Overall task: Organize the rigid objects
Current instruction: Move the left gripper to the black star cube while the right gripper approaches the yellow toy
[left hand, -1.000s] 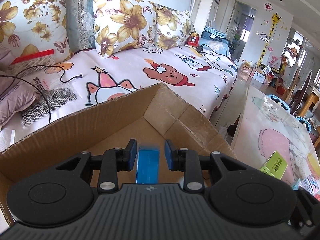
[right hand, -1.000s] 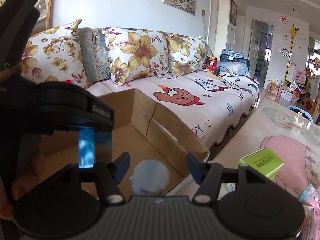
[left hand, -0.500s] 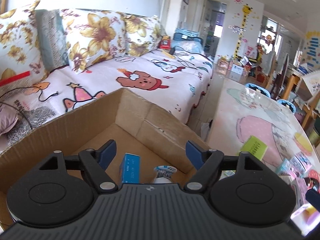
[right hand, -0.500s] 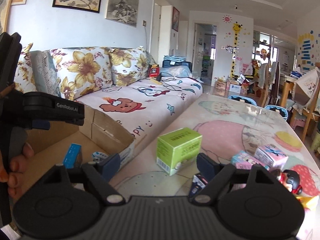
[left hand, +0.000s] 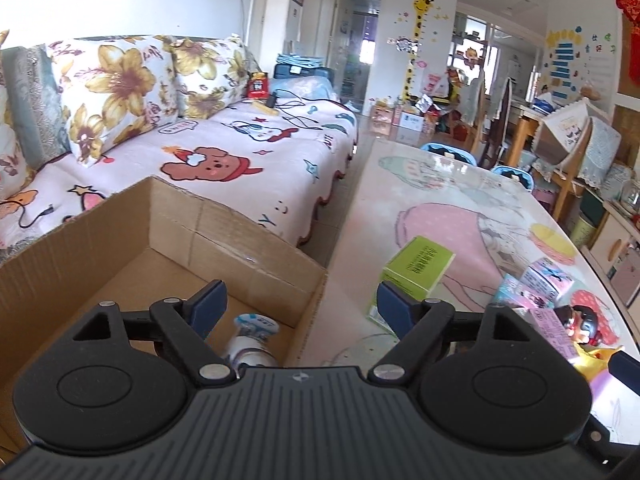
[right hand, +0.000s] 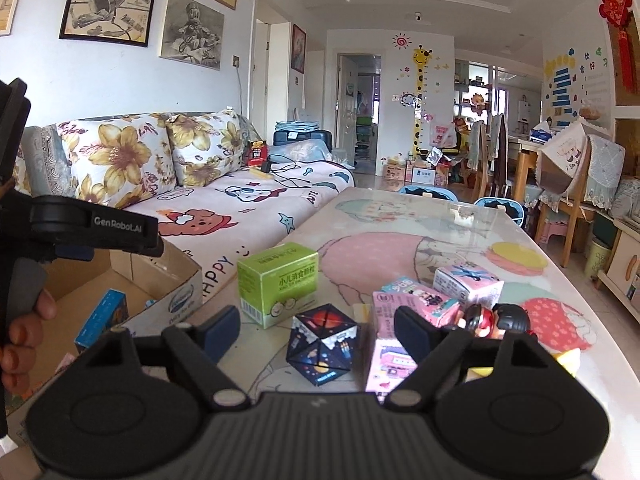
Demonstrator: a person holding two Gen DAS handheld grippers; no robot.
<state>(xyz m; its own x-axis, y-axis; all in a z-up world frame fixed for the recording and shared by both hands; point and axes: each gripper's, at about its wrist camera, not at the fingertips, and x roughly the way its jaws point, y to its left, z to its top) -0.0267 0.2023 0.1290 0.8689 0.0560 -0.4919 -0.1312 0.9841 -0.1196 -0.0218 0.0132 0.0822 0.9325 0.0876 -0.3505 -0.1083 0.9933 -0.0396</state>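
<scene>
My left gripper (left hand: 302, 306) hangs over the right end of the cardboard box (left hand: 240, 248); its jaws are opening and nothing is between them. A small white bottle (left hand: 252, 340) lies inside the box below it. In the right wrist view a blue box (right hand: 102, 320) stands in the cardboard box (right hand: 176, 276). My right gripper (right hand: 318, 330) is open and empty above the table, just short of a dark star-patterned cube (right hand: 320, 344). A green box (right hand: 280, 284) stands behind the cube, with pink boxes (right hand: 390, 344) and a toy figure (right hand: 496, 320) to the right.
A sofa (left hand: 240, 160) with flowered cushions runs along the left, behind the box. The table (right hand: 400, 224) has a glossy cartoon-printed top reaching far back. A person's hand (right hand: 24, 336) holds the left gripper at the left edge. Chairs and clutter stand beyond the table.
Both grippers opened: the left let go of the blue box and the right of the small bottle, both now in the cardboard box. The right gripper swung right over the table.
</scene>
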